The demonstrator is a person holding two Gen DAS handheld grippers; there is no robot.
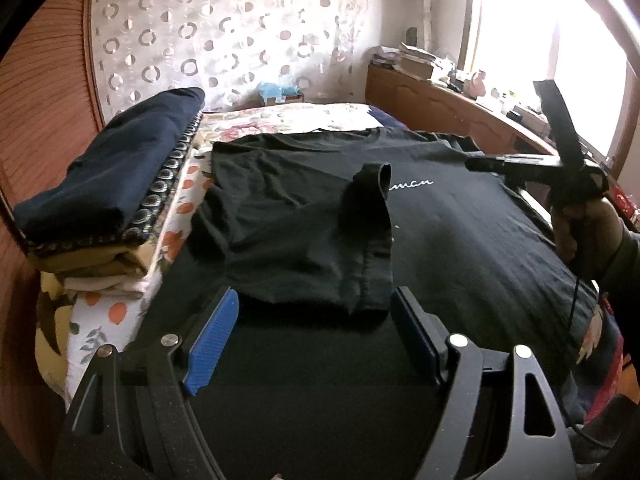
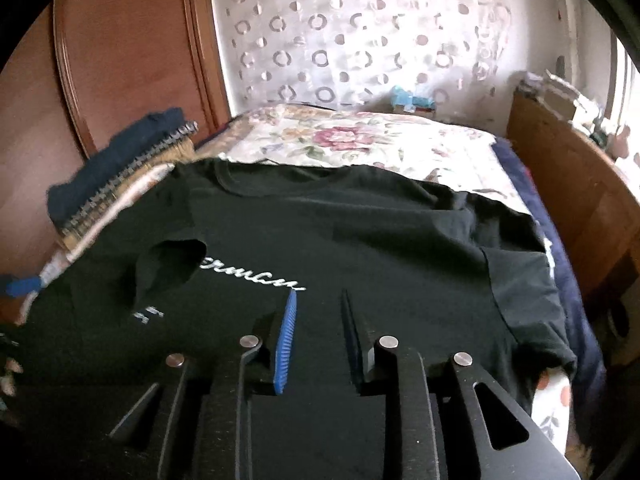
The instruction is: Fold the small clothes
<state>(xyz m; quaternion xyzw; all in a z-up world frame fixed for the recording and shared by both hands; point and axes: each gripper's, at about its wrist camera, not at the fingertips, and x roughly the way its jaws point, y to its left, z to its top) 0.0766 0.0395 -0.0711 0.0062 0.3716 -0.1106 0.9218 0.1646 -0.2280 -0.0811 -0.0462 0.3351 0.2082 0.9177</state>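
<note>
A black T-shirt (image 1: 460, 216) with white script lettering lies spread on the bed, also in the right wrist view (image 2: 360, 240). Its left side is folded inward, and the left sleeve (image 1: 368, 236) lies over the chest, also in the right wrist view (image 2: 168, 268). My left gripper (image 1: 314, 312) is open and empty, just above the shirt's near edge by the folded sleeve. My right gripper (image 2: 318, 308) is open with a narrower gap and empty, low over the shirt below the lettering. It also shows in the left wrist view (image 1: 480, 162), held by a hand at the shirt's right side.
A stack of folded clothes (image 1: 112, 184) topped by a navy piece sits at the bed's left edge. A floral bedspread (image 2: 360, 140) lies beyond the shirt. A wooden wardrobe (image 2: 120, 60) stands left, a cluttered wooden counter (image 1: 440, 100) right under a bright window.
</note>
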